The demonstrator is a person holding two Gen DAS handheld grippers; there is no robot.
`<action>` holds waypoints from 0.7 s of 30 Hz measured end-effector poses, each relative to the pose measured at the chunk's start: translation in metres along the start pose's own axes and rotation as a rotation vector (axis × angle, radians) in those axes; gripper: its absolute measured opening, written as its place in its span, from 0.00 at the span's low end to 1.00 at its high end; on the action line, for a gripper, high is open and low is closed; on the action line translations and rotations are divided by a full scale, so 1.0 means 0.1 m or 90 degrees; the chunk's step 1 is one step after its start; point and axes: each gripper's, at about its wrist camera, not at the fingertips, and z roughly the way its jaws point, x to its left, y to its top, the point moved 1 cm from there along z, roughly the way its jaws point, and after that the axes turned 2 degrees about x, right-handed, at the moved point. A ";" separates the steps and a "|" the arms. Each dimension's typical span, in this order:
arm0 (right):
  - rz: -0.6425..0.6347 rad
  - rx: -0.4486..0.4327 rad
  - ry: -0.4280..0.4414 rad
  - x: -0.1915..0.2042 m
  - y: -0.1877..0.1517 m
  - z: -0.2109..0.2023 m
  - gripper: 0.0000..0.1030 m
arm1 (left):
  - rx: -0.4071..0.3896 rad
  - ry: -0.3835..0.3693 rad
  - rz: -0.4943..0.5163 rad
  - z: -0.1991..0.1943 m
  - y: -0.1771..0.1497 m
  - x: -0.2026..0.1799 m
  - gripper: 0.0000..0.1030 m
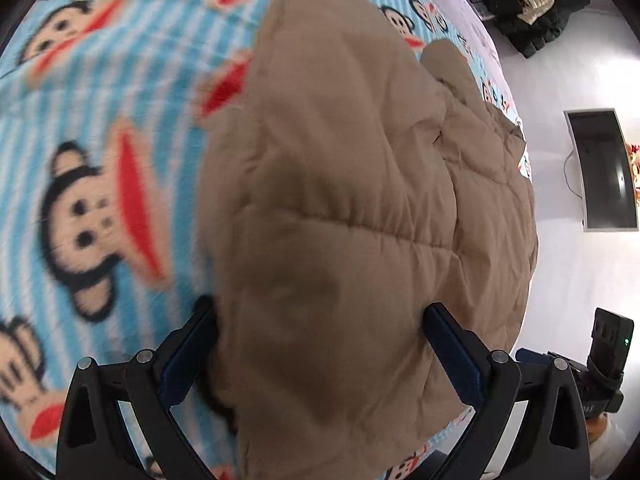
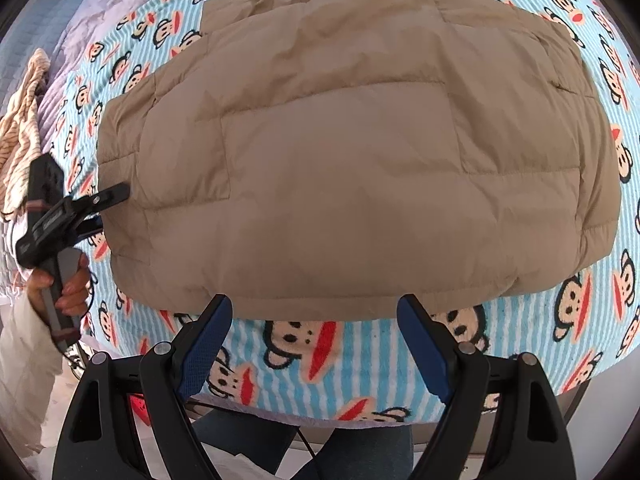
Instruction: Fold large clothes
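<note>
Right gripper (image 2: 314, 304): pointed straight down, blue-padded jaws spread wide, gripped nothing, hung just past the near hem of the tan puffer jacket (image 2: 340, 152) with monkey-print blanket (image 2: 320, 360) showing between the fingers. Below that, at frame bottom: saw blue-jeaned legs (image 2: 248, 440) at the bed's edge. Left gripper (image 1: 320, 308): angled down at the jacket's left side edge, jaws stood wide with puffy tan fabric filling the gap between them; could not tell whether the pads pressed on it or just straddled it. From the right wrist view: saw one black finger on top of the jacket edge and the blue-padded one below it, held by a hand (image 2: 66, 284) wrapped round the grey handle, white sleeve (image 2: 24, 340) behind. Jacket: lay flat and spread across the blanket, quilted panels up, sleeves tucked in along both sides, collar end farthest from the person. Left wrist view blurred on the blanket side. Farther out: striped beige cloth (image 2: 20, 120) bunched at the blanket's left edge on a lavender sheet (image 2: 80, 20); off the bed, dark screen (image 1: 600, 168) on the pale floor, and a heap of dark coats (image 1: 532, 12) beyond it.
</note>
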 end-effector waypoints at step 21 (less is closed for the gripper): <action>0.018 -0.184 0.061 -0.28 0.48 -0.30 0.18 | -0.018 -0.039 0.061 -0.29 -0.07 -0.96 0.21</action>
